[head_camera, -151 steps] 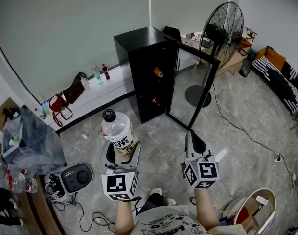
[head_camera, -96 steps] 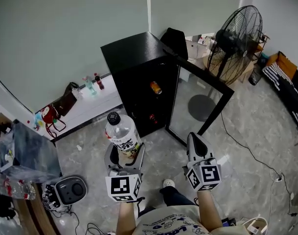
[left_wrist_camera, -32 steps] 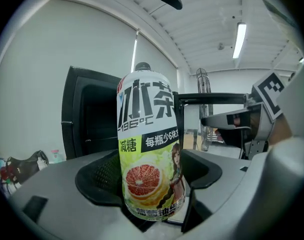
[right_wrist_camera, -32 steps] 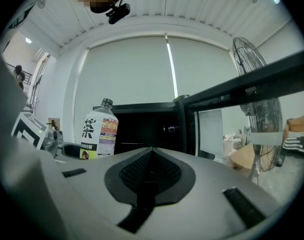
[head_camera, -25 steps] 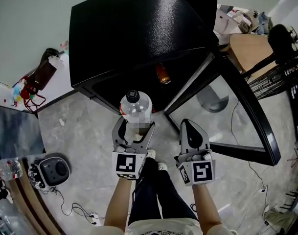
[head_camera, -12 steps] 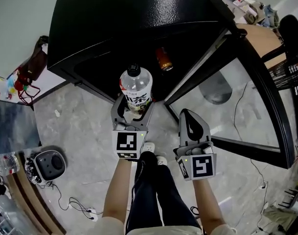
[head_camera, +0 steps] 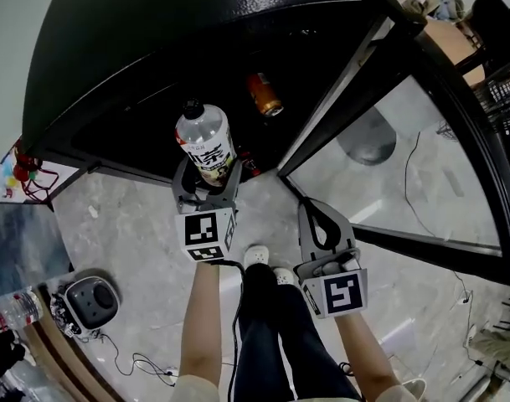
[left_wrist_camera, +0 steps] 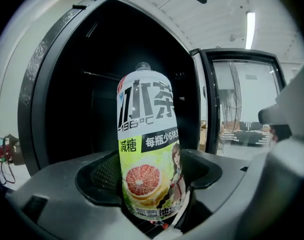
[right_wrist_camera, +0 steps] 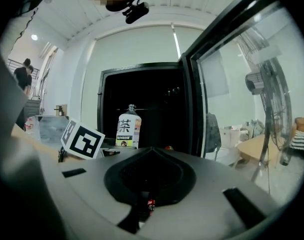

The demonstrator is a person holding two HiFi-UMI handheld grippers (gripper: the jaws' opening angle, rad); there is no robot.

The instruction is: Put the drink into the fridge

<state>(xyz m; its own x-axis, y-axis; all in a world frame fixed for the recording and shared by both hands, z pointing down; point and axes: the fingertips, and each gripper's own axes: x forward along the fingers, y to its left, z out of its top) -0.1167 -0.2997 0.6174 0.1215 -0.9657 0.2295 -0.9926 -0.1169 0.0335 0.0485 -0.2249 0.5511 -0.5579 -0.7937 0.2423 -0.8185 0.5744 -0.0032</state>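
one drink bottle (head_camera: 203,139) stands upright in the left gripper (head_camera: 207,174), whose jaws press on its lower part, in front of the dark opening of the black fridge (head_camera: 146,48). the right gripper (head_camera: 311,212) is closed and empty, near the open glass door (head_camera: 422,149).

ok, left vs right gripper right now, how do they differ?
The left gripper is spread around the bottle, gripping it upright; the right gripper is shut and empty. The left gripper sits closer to the fridge opening; the right gripper sits further back, beside the open door. Both point toward the fridge.
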